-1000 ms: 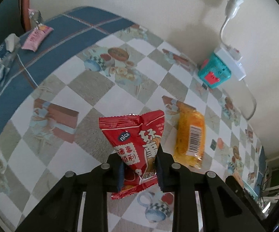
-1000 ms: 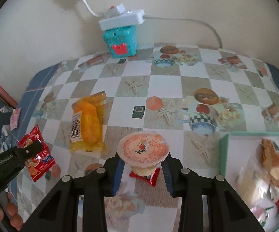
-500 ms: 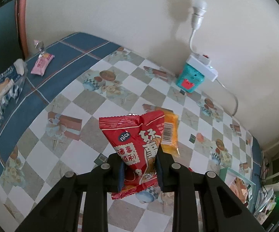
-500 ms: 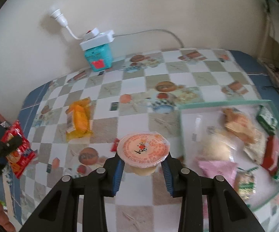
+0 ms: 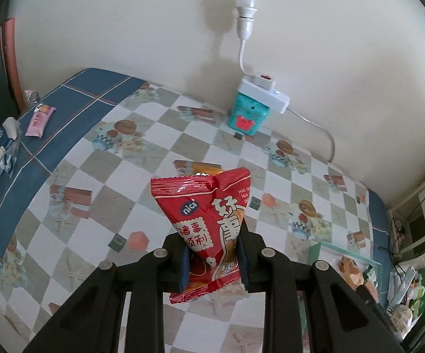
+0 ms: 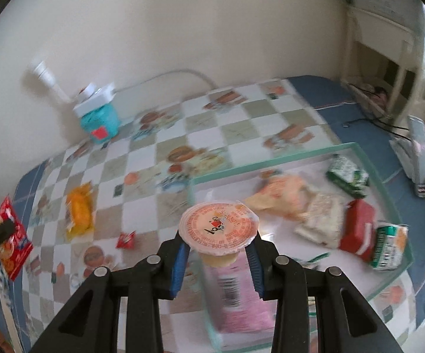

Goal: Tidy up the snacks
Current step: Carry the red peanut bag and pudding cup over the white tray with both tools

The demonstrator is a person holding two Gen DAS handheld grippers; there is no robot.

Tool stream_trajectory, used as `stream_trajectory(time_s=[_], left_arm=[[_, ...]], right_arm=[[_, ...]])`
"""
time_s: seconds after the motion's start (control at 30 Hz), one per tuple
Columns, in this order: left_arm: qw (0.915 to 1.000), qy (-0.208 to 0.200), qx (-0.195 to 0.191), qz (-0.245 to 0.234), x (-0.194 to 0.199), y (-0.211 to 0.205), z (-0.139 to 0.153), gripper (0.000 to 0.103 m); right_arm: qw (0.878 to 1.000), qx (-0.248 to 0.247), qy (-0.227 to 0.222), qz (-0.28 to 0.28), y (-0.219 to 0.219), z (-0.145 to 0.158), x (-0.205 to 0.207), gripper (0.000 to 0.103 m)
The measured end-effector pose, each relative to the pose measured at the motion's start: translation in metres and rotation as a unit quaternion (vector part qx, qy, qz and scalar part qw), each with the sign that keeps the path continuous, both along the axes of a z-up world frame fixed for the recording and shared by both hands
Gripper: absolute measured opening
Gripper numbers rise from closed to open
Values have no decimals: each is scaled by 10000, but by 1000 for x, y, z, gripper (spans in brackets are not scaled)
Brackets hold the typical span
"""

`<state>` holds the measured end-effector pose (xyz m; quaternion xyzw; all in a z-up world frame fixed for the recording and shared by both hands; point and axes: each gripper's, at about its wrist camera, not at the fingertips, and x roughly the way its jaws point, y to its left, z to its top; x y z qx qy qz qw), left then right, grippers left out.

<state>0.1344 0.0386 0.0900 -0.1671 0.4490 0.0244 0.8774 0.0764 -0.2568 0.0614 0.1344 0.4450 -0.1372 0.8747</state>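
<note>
The left hand-held gripper squeezes a red snack bag tight between its 2 blue pads, and the bag sticks up above the fingers. The bag hangs in the air over the table, which has a checked cloth with blue edges.

The right hand-held gripper is closed on a little jelly cup. Its round orange lid faces up and the pads press on the cup under the lid. The cup is in the air right over the near left corner of a clear tray with green edges.

In the tray lie a pink packet, a red packet, 2 green packets, and some pale packets. The picture is blurry there, so I cannot tell more about them.

On the table left of the tray are an orange snack pack and a small red candy. They are apart from each other.

By the wall sits a teal box with a white power strip on top of it. A pink packet lies on the blue edge far to the left in the left wrist view.
</note>
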Motion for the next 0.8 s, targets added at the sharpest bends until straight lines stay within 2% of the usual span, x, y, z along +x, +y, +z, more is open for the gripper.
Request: stream_trajectory(time_s=[0.27,0.47,0.63,0.73,0.8], left_arm=[[9990,37,219,-385,1,-42,2,28],[9953,18,216,-943,0,-89,5,28],[9869,16,-9,-1610,-6,-136,8,28],[9802,45,3,-1980,-11,-166,7,28],[9735,91,-136,-2283,-15,-186,7,28]], right_arm=[[9951,-33,-30,-991,-71,7,-21,39],[9878,128,-14,-1555,-119,6,-40,39],[9846,113,-31,-1746,-139,9,-50,39],[9838,114,-8,-1791,-146,9,-55,39],[9831,122,-21,-1824,-150,9,-58,39]])
